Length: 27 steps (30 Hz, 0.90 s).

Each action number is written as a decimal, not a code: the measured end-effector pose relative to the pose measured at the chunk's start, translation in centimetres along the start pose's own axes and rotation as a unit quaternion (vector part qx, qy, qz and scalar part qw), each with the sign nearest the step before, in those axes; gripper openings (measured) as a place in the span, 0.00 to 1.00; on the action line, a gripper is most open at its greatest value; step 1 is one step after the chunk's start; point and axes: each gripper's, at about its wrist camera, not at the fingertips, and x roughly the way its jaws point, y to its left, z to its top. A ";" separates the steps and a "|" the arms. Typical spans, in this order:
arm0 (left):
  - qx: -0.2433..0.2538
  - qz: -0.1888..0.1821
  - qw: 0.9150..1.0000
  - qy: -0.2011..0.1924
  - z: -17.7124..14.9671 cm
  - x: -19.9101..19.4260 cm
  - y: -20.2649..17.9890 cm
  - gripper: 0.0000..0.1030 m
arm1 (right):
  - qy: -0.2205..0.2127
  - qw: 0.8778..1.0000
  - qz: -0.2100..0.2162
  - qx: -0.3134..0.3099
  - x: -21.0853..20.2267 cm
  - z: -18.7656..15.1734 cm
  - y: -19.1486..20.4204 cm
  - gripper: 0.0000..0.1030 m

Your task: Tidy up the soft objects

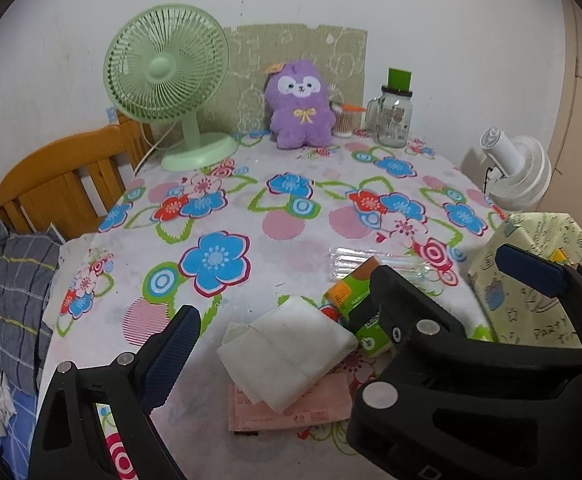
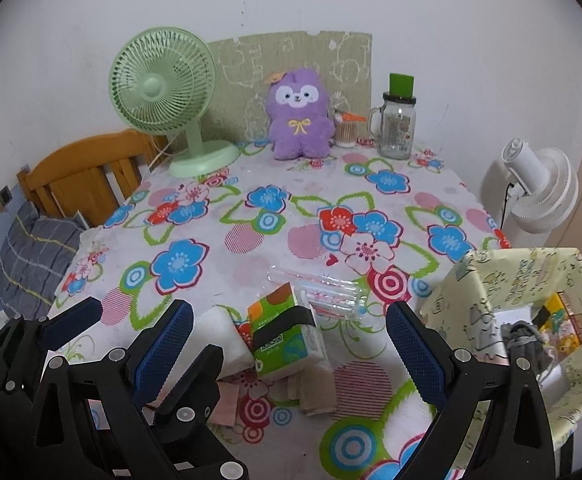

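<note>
Judging by what lies loose, the sorting is partly done at most. The left gripper (image 1: 287, 336) stands with jaws wide and nothing between them; a folded white cloth (image 1: 287, 356) lies directly between and just ahead of its fingers, resting on a pink packet (image 1: 291, 412). The right gripper (image 2: 289, 352) is likewise spread wide and empty, with a green tissue pack (image 2: 287, 332) lying between its jaws and touching the white cloth on the left-jaw side. A clear plastic packet (image 2: 323, 288) lies just beyond the tissue pack, and a small beige piece (image 2: 315, 394) lies below it. The patterned fabric box (image 2: 503, 280) sits outside the right jaw; some grey item (image 2: 525, 338) and coloured packaging already show inside, suggesting earlier deposits, though their nature is unclear. The purple plush toy (image 2: 299, 116) sits well ahead of both grippers at the far table edge. Remaining, in this inspector's judgement: cloth, tissue pack, packets, possibly the plush.
</note>
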 end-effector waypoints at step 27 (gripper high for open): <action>-0.003 0.005 0.997 0.078 -1.4 7.3 0.9 0.86 | 0.088 0.996 0.019 0.013 8.0 -1.7 -0.3 0.80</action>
